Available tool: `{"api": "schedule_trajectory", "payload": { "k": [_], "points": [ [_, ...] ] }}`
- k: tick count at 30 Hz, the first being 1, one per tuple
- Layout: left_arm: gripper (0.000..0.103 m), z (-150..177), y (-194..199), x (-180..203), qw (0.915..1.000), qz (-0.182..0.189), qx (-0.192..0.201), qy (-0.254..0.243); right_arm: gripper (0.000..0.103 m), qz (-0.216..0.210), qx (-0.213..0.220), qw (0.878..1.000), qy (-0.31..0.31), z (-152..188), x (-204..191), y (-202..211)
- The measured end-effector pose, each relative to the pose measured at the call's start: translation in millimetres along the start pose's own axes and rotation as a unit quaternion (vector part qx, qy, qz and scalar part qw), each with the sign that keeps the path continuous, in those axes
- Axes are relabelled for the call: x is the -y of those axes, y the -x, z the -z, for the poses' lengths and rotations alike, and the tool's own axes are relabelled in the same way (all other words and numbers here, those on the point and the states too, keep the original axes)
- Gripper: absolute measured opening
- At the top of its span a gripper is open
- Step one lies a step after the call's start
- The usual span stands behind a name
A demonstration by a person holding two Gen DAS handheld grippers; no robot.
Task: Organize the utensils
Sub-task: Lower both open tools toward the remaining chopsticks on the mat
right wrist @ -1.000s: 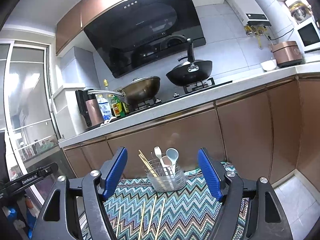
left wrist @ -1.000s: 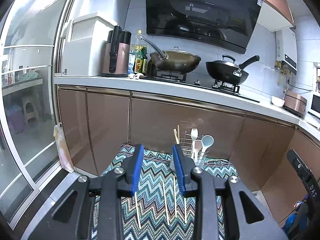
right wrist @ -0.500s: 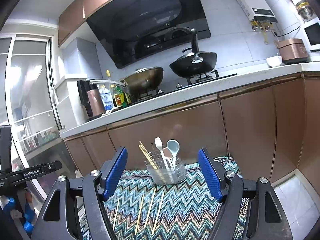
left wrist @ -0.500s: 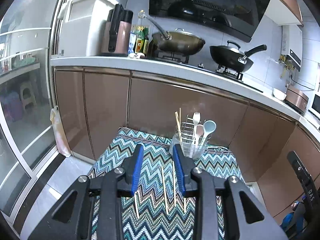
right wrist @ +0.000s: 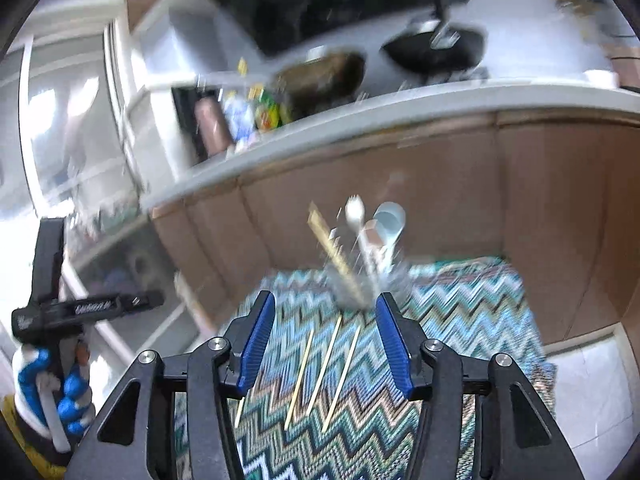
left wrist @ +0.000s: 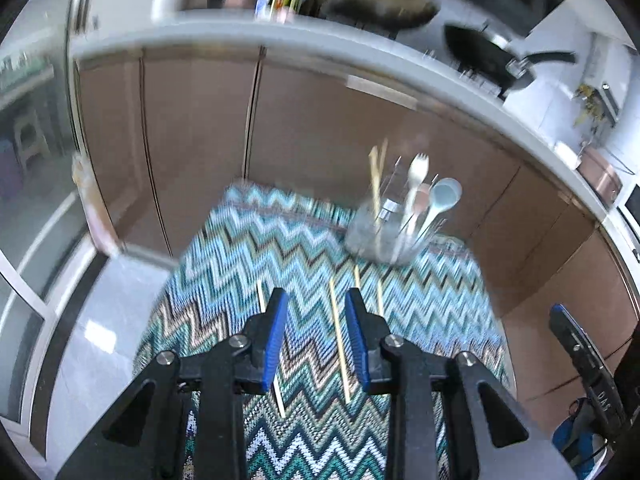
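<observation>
Several loose wooden chopsticks (left wrist: 339, 340) (right wrist: 326, 364) lie side by side on a zigzag-patterned cloth (left wrist: 248, 248) (right wrist: 460, 312). Behind them stands a clear utensil holder (left wrist: 384, 240) (right wrist: 352, 292) with a white fork, pale spoons and upright chopsticks in it. My left gripper (left wrist: 316, 296) hovers over the loose chopsticks, open, with nothing between its pads. My right gripper (right wrist: 326, 304) points at the same chopsticks; its jaws are closing and nothing is between them. Both views are motion-blurred.
Brown cabinet doors (left wrist: 200, 140) rise right behind the cloth, under a white counter (right wrist: 360, 116) with two woks and bottles. Grey floor (left wrist: 92, 320) and a glass door lie to the left. A gloved hand (right wrist: 48, 384) holds the left gripper's handle.
Both grippers have tipped downward and come closer to the cloth and chopsticks. The right gripper's jaws have narrowed. The left jaws keep the same gap.
</observation>
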State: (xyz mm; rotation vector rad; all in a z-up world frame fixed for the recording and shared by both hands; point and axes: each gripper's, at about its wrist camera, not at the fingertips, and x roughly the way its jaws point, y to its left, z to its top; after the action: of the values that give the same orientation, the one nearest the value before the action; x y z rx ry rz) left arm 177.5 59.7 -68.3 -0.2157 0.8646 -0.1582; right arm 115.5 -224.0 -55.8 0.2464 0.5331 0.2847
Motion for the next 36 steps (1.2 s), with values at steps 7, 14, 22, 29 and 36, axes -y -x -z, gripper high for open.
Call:
{"api": "schedule_trajectory", "payload": {
  "k": [7, 14, 22, 29, 36],
  "points": [
    [0.028, -11.2, -98.4, -23.6, 0.9933, -0.022, -0.114, -0.004, 0.045, -0.015, -0.148, 0.988, 0.036, 6.9, -12.3, -111.3],
    [0.022, -5.1, -163.7, -47.2, 0.9821, -0.026, -0.186, 0.007, 0.043, -0.002, -0.251, 0.968, 0.018, 24.6, -2.4, -206.8],
    [0.015, -1.7, -194.9, -57.9, 0.9739, -0.016, -0.226, 0.017, 0.039, 0.016, -0.305, 0.952, 0.020, 40.1, -5.8, -268.6],
    [0.011, -0.7, -213.5, -62.7, 0.9686, -0.014, -0.247, 0.025, 0.031, 0.027, -0.333, 0.942, 0.032, 50.0, -10.1, -297.1],
    [0.011, -1.4, -221.5, -72.8, 0.9642, -0.013, -0.262, 0.039, 0.030, 0.036, -0.346, 0.937, 0.042, 56.4, -14.7, -321.0]
  ]
}}
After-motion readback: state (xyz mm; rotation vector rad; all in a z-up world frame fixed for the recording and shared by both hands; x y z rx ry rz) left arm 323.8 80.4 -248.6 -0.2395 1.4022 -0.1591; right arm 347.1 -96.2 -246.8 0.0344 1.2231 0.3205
